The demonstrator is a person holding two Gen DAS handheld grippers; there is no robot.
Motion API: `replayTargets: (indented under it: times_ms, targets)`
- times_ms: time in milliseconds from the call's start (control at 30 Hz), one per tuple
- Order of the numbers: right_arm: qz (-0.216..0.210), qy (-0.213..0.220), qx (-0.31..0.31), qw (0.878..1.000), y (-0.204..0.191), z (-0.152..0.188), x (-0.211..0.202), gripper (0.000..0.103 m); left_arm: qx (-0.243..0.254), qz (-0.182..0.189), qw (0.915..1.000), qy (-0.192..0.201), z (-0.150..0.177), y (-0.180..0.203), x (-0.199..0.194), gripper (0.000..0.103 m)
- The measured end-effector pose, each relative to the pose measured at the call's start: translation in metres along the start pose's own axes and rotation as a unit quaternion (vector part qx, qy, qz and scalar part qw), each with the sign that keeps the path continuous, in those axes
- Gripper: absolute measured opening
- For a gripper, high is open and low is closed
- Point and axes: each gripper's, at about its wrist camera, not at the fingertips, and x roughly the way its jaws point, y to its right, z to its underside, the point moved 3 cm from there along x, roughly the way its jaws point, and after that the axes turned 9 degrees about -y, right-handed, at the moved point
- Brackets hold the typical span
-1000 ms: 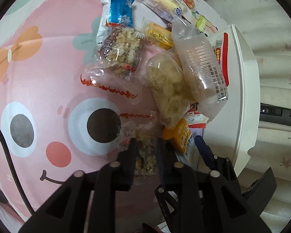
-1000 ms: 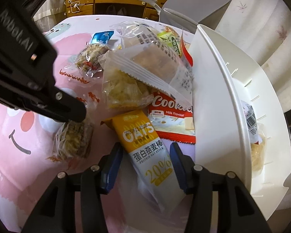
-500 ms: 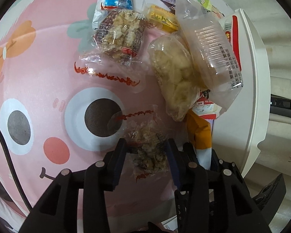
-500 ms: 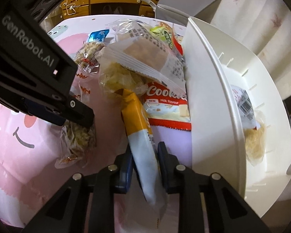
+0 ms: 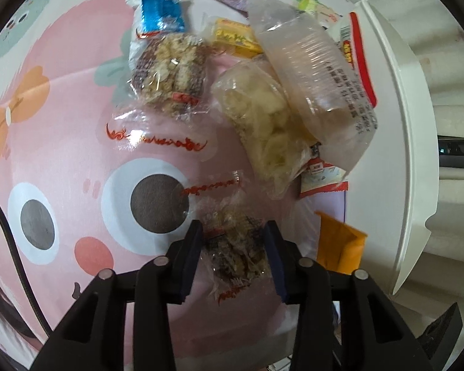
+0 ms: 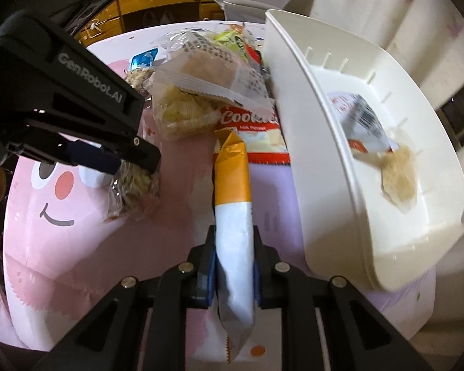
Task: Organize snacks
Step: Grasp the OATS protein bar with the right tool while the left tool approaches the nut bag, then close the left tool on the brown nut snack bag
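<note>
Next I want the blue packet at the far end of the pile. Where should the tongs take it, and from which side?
Take the blue packet by its far crimped edge, coming straight down from above. It lies flat on the table mat, and its near end is overlapped by the clear nut-bar packet, so only the far edge looks free.

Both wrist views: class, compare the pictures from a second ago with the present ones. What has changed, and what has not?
The right gripper, open around the flat oat bar before, has closed on it and turned it on edge. The left gripper opened from its tight pinch; its fingers, now closing again, flank the clear cereal pack. The snack pile and white bin stayed as they were.
</note>
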Motion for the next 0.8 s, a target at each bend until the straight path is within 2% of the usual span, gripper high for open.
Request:
replayTargets:
  times_ms: [133, 200, 333, 400, 533, 600, 700, 767, 800]
  targets:
    - [-0.004, -0.002, 0.015, 1.0, 0.0, 0.013, -0.008, 0.018, -0.001, 0.012, 0.9999, 0.012, 0.005, 0.001, -0.002, 0.03]
    - [-0.006, -0.002, 0.02, 1.0, -0.002, 0.022, -0.014, 0.018, -0.005, 0.022, 0.9996, 0.016, 0.009, -0.003, -0.005, 0.023]
    - [-0.019, -0.004, 0.029, 0.999, -0.019, 0.031, -0.021, 0.018, -0.01, 0.034, 0.9991, 0.021, 0.017, -0.009, -0.01, 0.017]
    - [-0.027, -0.008, 0.033, 0.999, -0.021, 0.037, -0.026, 0.018, -0.005, 0.032, 0.999, 0.03, 0.022, -0.013, -0.013, 0.001]
    - [-0.028, -0.009, 0.028, 0.999, -0.026, 0.048, -0.037, 0.018, -0.009, 0.04, 0.9988, 0.026, 0.031, -0.017, -0.018, 0.002]
    - [-0.028, -0.01, 0.027, 0.999, -0.024, 0.049, -0.037, 0.018, -0.014, 0.038, 0.999, 0.019, 0.035, -0.021, -0.017, 0.007]
    - [-0.03, -0.013, 0.027, 0.999, -0.019, 0.052, -0.042, 0.018, -0.015, 0.035, 0.9992, 0.013, 0.045, -0.021, -0.012, 0.023]
    - [-0.03, -0.014, 0.025, 0.999, -0.016, 0.052, -0.042, 0.018, -0.014, 0.025, 0.9995, 0.01, 0.049, -0.02, -0.009, 0.037]
    - [-0.029, -0.013, 0.024, 0.999, -0.014, 0.053, -0.043, 0.018, -0.016, 0.022, 0.9996, 0.009, 0.05, -0.019, -0.005, 0.04]
